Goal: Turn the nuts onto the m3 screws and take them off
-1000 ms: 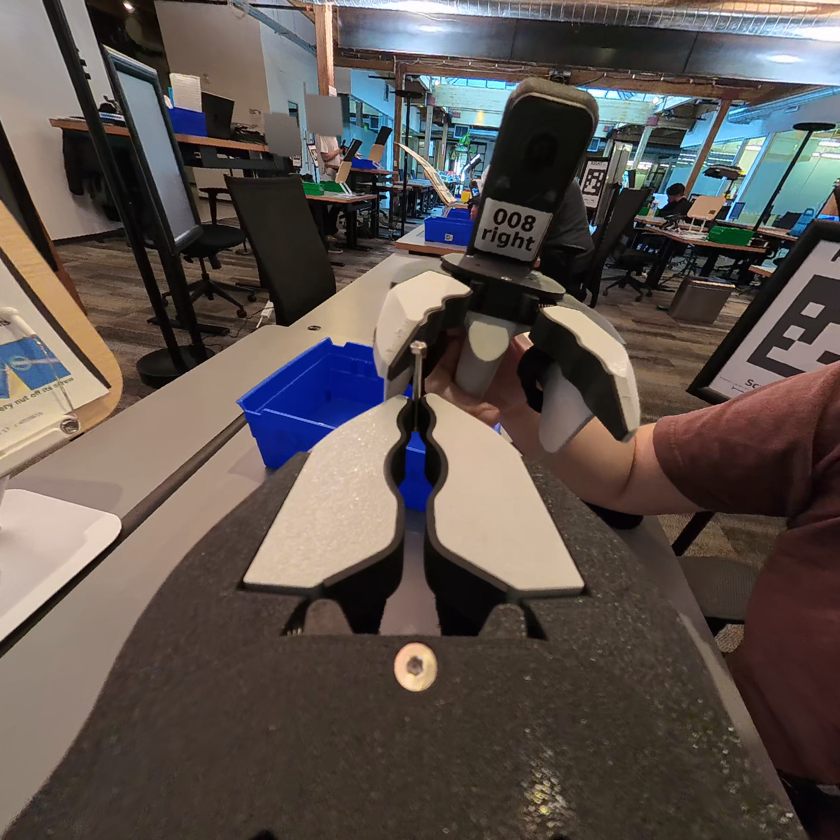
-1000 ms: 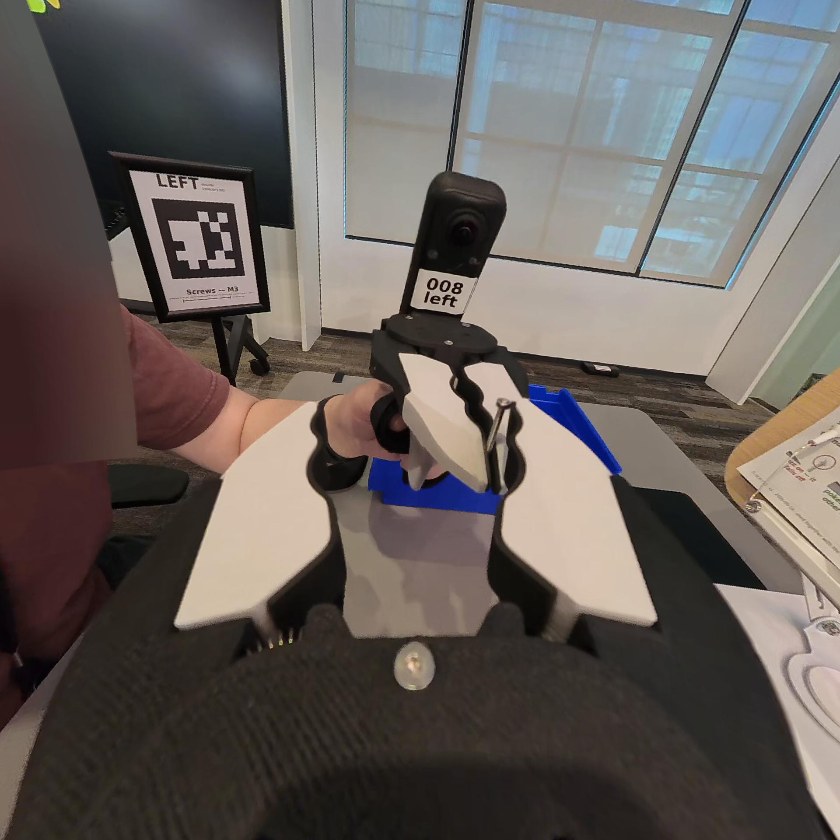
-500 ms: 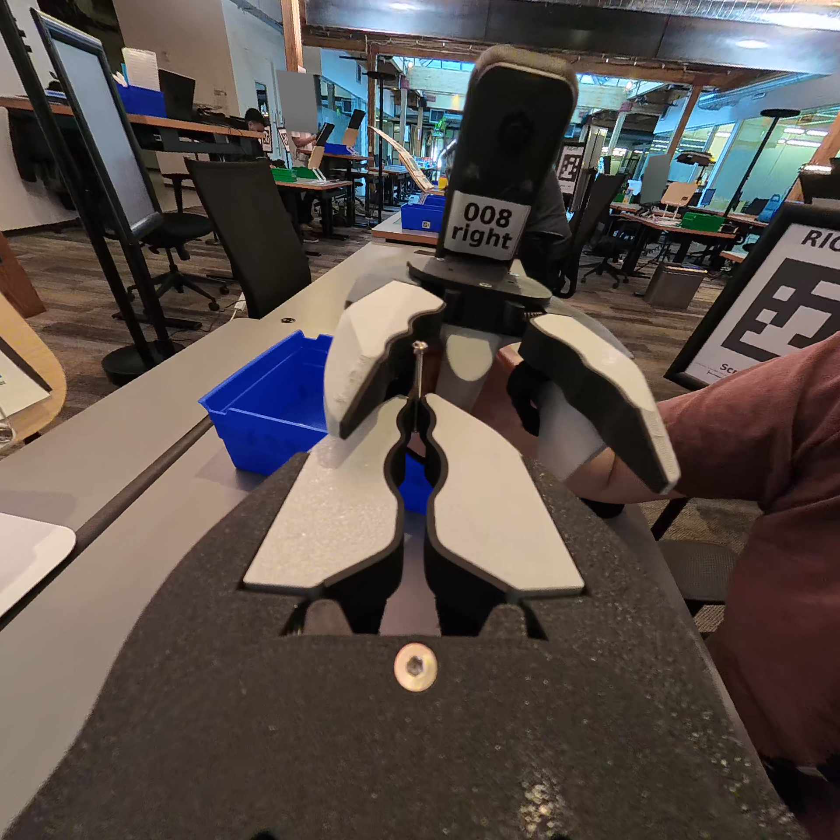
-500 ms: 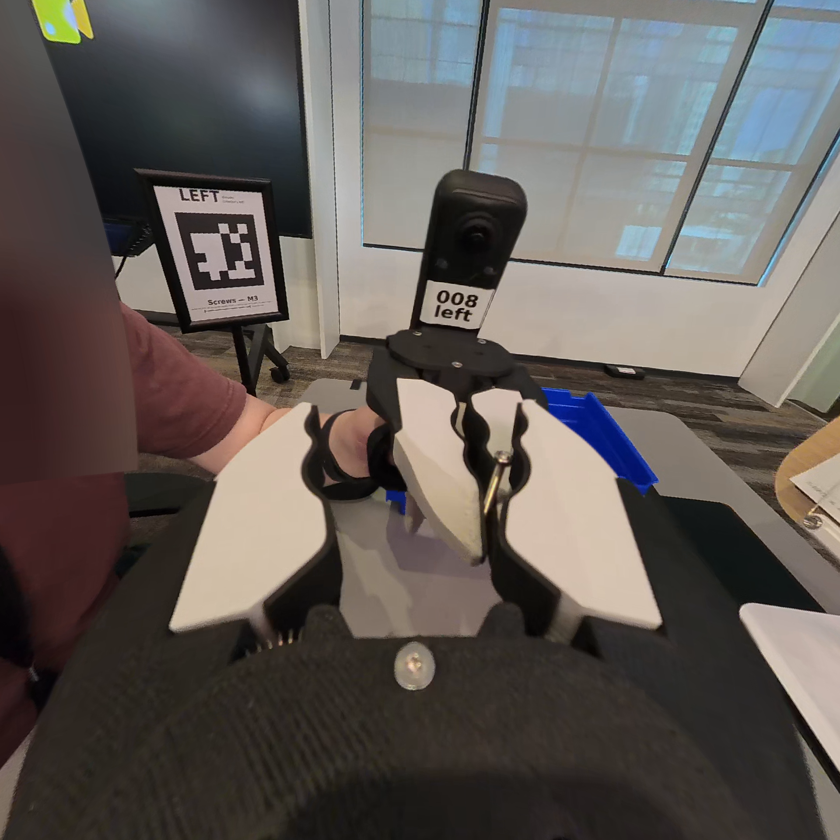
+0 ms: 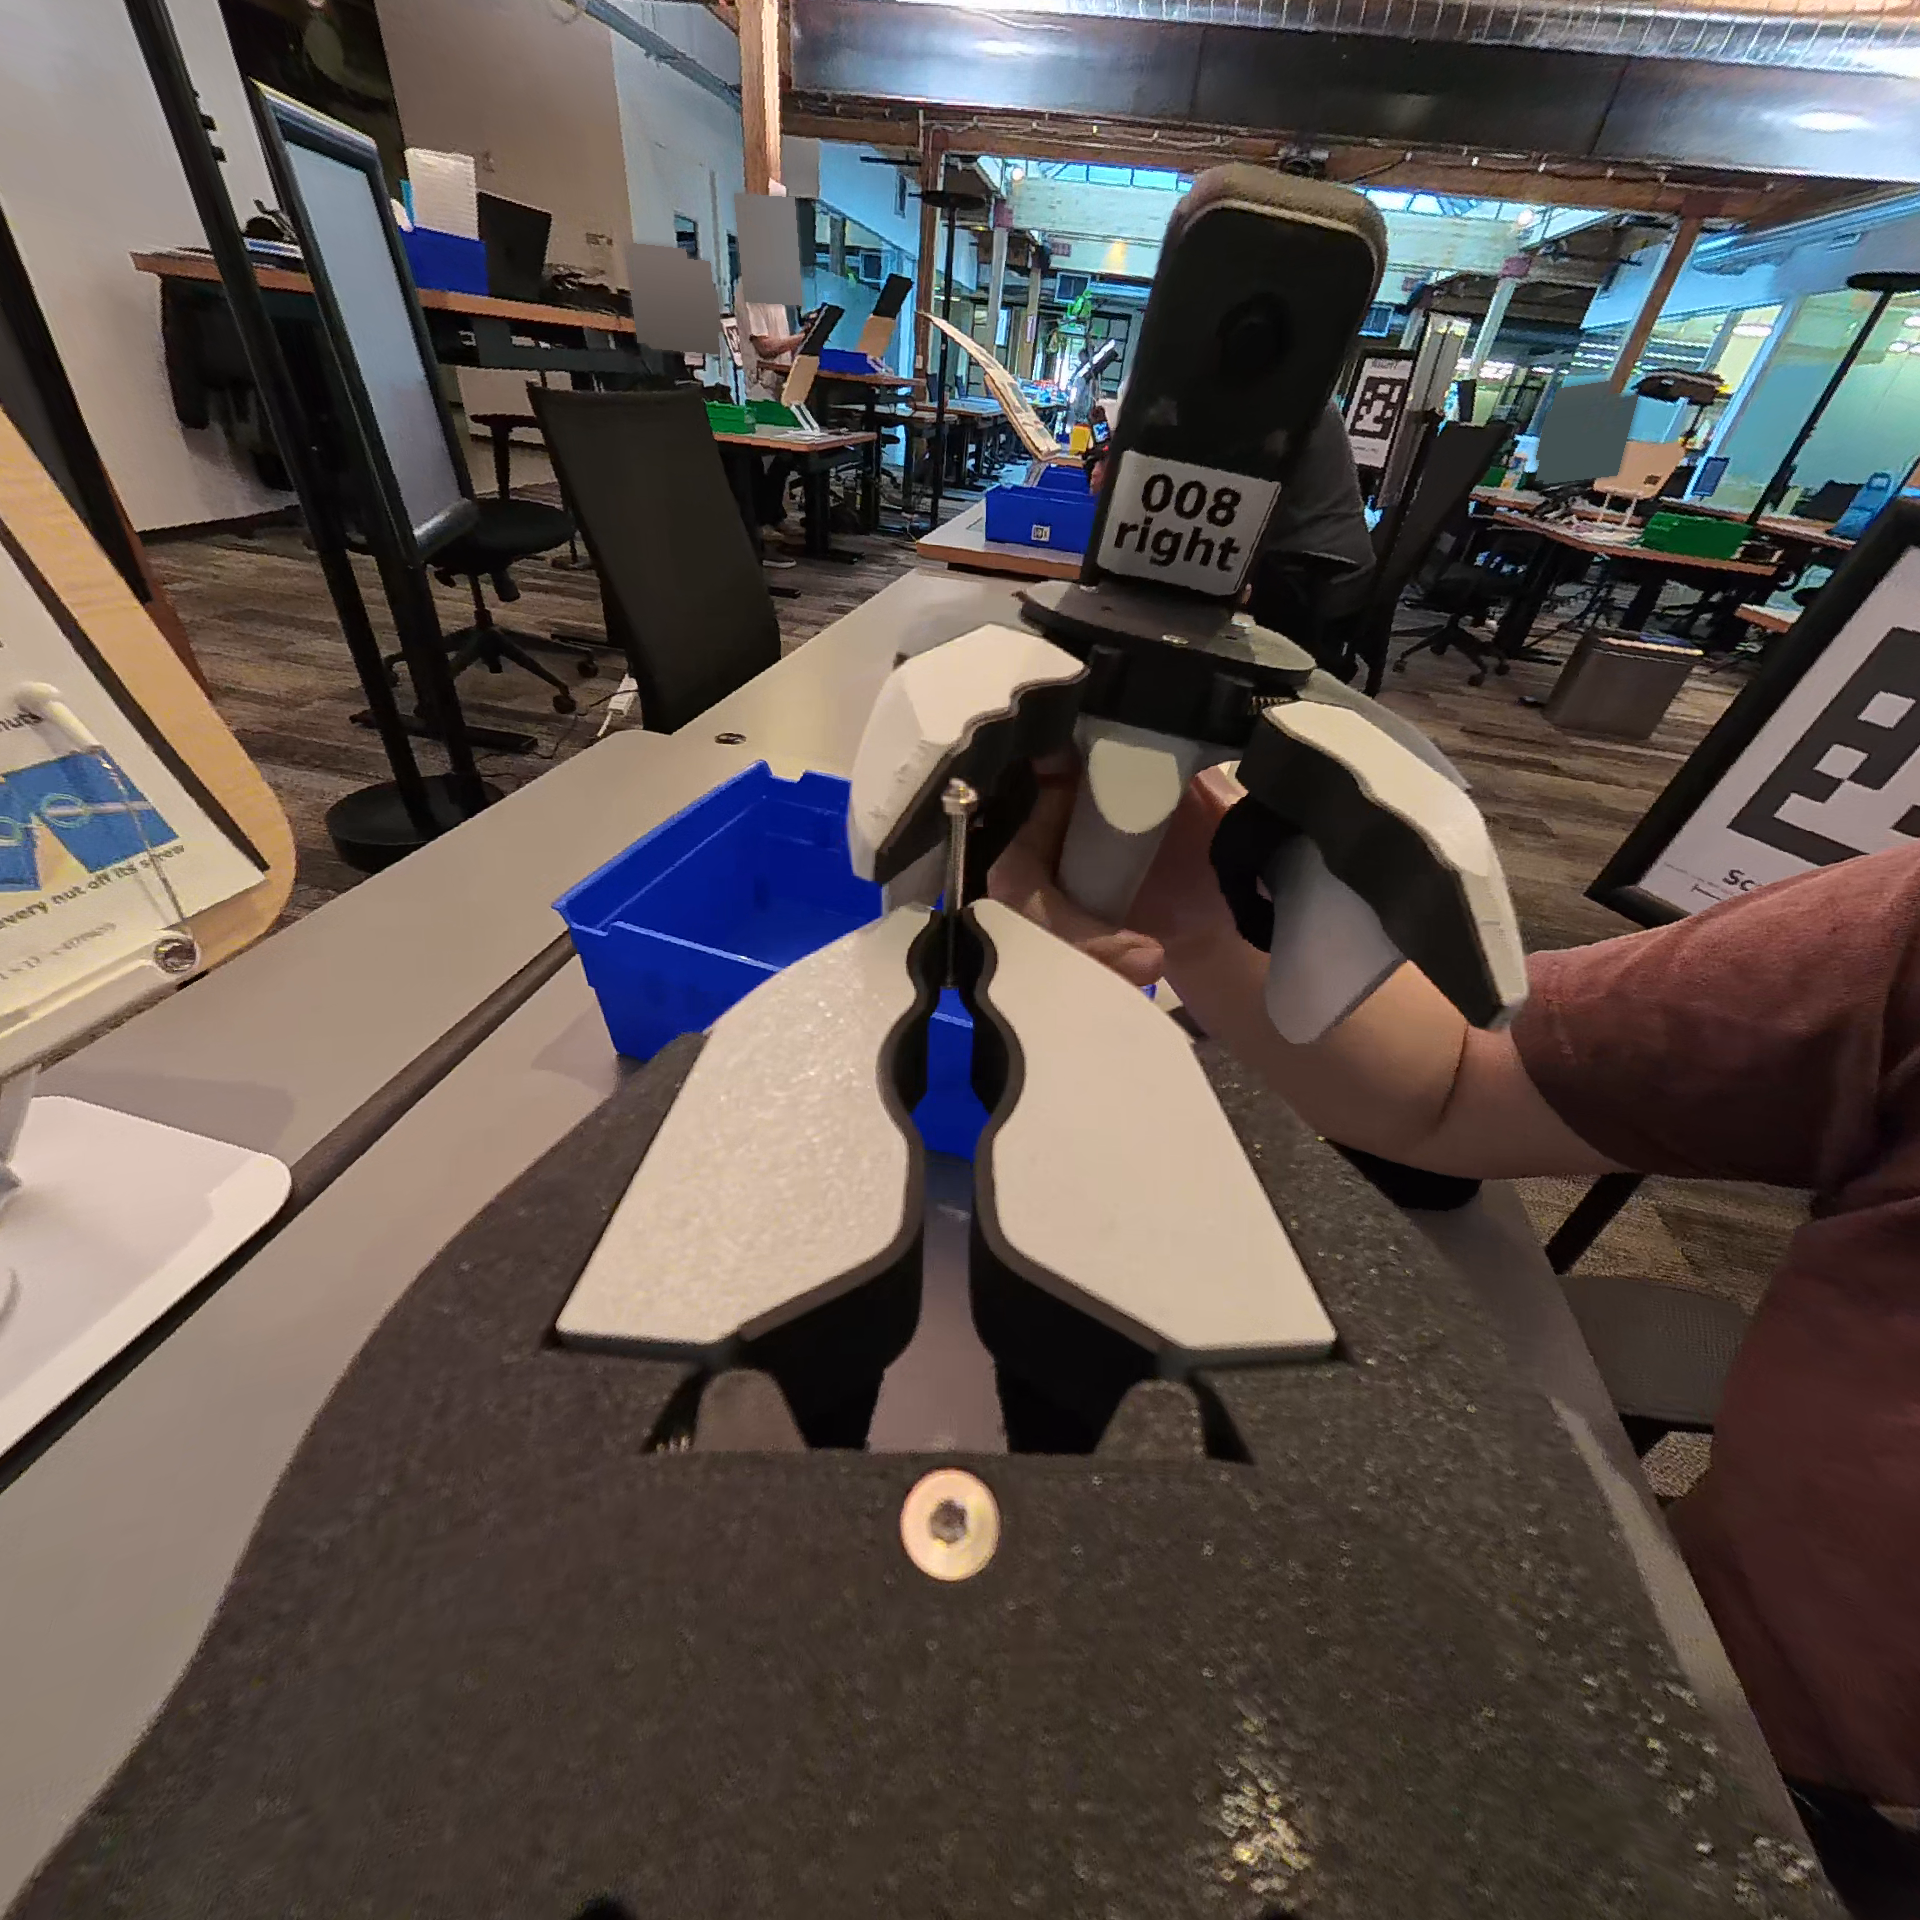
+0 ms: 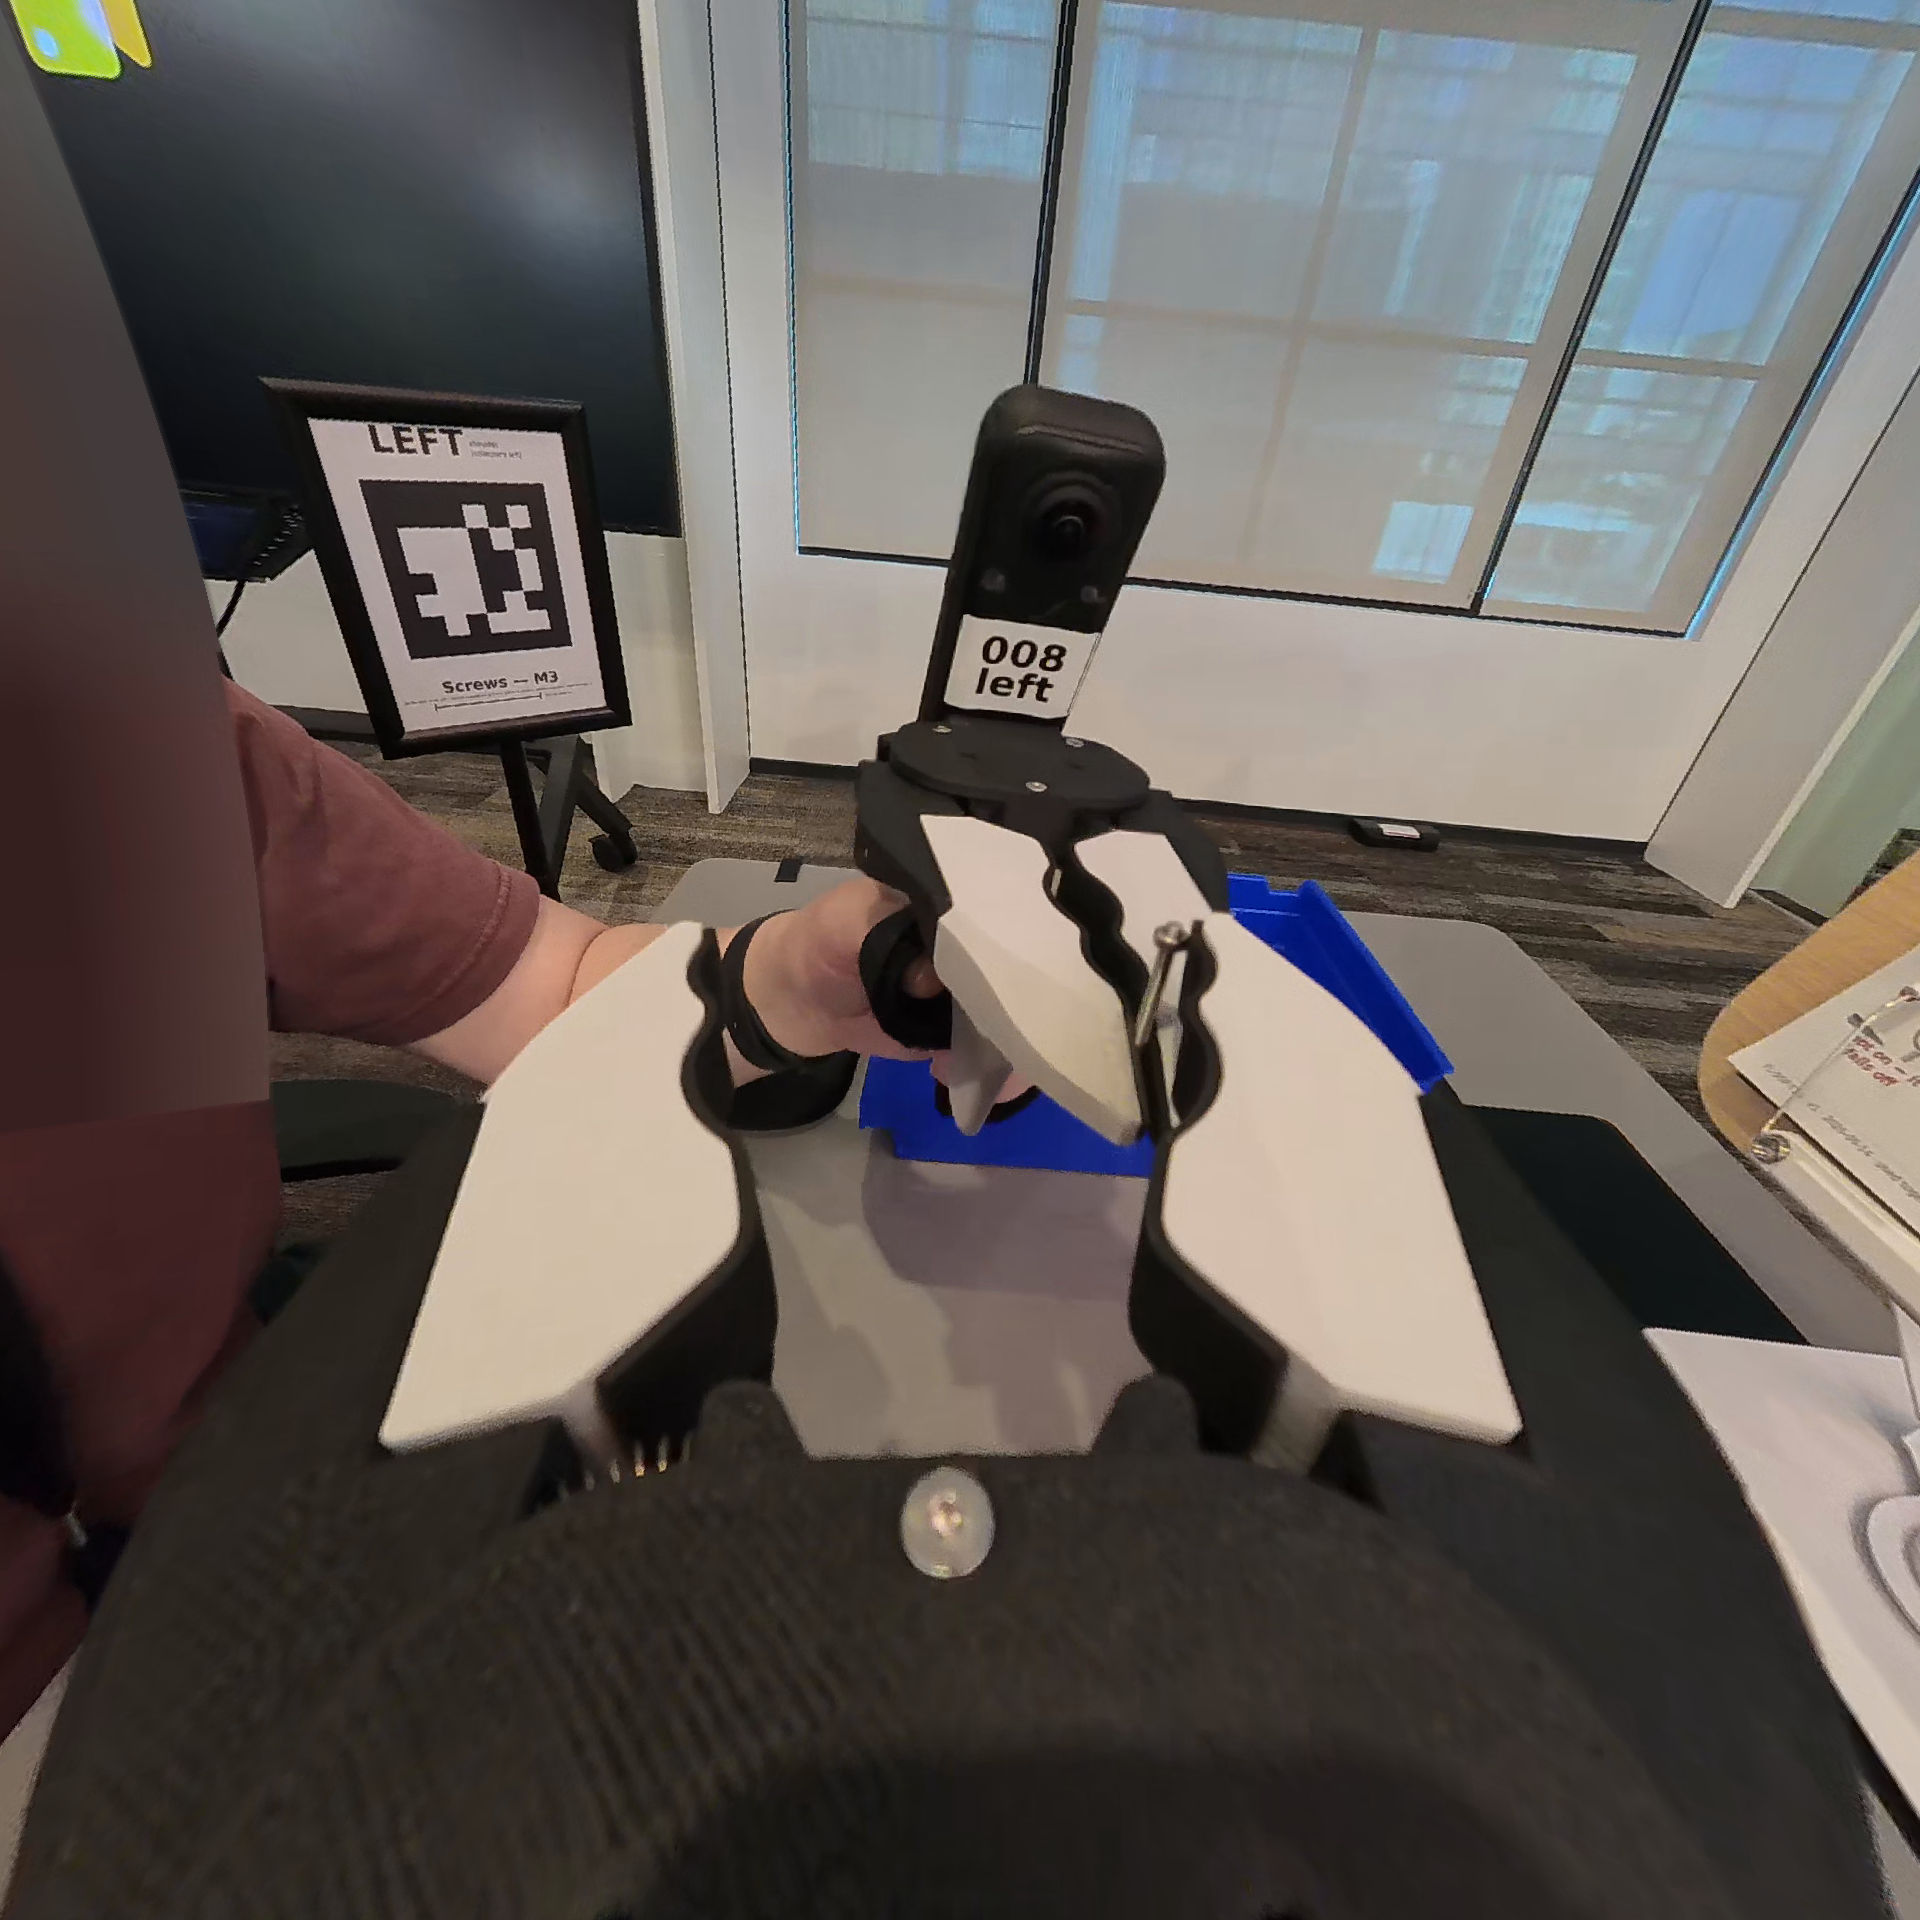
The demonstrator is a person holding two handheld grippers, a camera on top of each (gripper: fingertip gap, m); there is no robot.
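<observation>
My left gripper (image 5: pixel 951 920) is shut on a thin steel M3 screw (image 5: pixel 954 862) and holds it upright, head up, above the grey table (image 5: pixel 312 997). My right gripper (image 5: pixel 1190 940) faces it, open and empty, one finger (image 5: pixel 966 748) just behind the screw head. In the right wrist view my right gripper (image 6: pixel 951 945) is open wide. The left gripper (image 6: pixel 1138 1081) reaches between its fingers, and the screw (image 6: pixel 1155 987) lies against the inner edge of the right-hand finger (image 6: pixel 1299 1122). I cannot make out a nut. A blue bin (image 5: pixel 727 914) stands behind.
The blue bin (image 6: pixel 1330 966) sits mid-table under both grippers. An instruction sheet in a clear stand (image 5: pixel 83 862) with a white base (image 5: pixel 125 1226) is at the left. Framed marker signs (image 6: pixel 457 561) (image 5: pixel 1829 748) stand at both table ends. A person's arm (image 5: pixel 1558 1039) comes in from the right. My hands' fingertips stand some 5 cm from each other.
The two grippers drew closer half a second ago and have eased back to about where they were a second ago. The screw stays clamped. Neither gripper opened or shut.
</observation>
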